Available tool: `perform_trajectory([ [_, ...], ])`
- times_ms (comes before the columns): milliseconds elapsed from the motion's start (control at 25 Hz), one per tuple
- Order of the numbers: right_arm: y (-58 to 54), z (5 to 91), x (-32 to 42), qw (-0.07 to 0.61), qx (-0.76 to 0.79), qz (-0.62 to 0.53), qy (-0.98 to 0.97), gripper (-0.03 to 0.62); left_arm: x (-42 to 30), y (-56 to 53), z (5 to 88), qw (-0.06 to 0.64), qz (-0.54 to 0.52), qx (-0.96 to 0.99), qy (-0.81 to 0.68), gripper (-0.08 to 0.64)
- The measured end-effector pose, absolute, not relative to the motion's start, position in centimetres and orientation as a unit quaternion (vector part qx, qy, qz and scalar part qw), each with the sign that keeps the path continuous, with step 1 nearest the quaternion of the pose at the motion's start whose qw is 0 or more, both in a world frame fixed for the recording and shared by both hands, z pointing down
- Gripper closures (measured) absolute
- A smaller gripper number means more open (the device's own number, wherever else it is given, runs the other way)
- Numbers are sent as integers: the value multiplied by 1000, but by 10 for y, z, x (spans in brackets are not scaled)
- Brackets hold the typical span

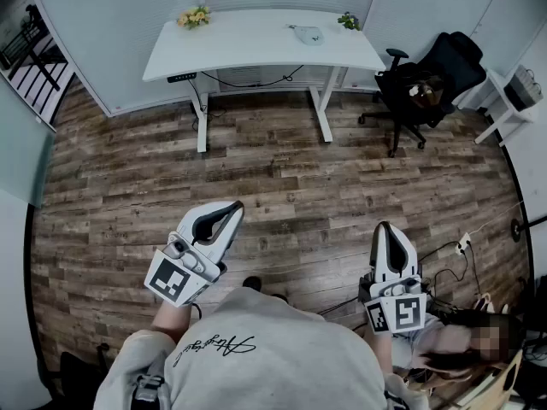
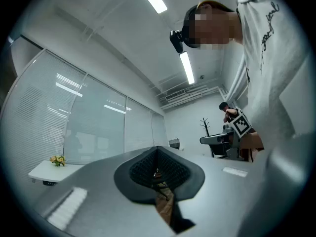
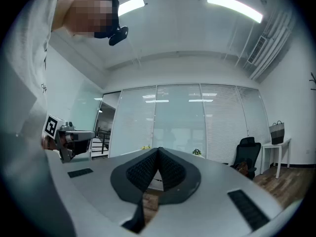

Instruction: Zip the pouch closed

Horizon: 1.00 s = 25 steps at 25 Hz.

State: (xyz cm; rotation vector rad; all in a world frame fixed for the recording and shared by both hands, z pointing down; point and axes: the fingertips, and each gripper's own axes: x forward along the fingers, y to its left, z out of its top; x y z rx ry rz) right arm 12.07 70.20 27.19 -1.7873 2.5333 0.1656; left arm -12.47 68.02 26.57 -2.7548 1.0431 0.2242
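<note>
Left gripper (image 1: 232,210) and right gripper (image 1: 385,229) are held closed, empty, over the floor (image 1: 282,178) — the presumed pouch (image 1: 309,34) lies well apart on the desk (image 1: 256,45) — approach judged pending.

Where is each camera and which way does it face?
Head view: on the head, down at wooden floor, white desk; left gripper, right gripper, shirt.
Left gripper view: on it, angled up at glass wall; shut jaws, shirt.
Right gripper view: on it, level at glass wall; shut jaws.
Shared: yellow flowers, all three views.
</note>
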Motion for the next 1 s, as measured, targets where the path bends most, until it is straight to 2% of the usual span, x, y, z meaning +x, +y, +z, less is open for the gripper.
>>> perform_trajectory([
  [1000, 704, 273, 105, 19, -578, 60, 813, 592, -129, 685, 265, 101, 69, -934, 335, 560],
])
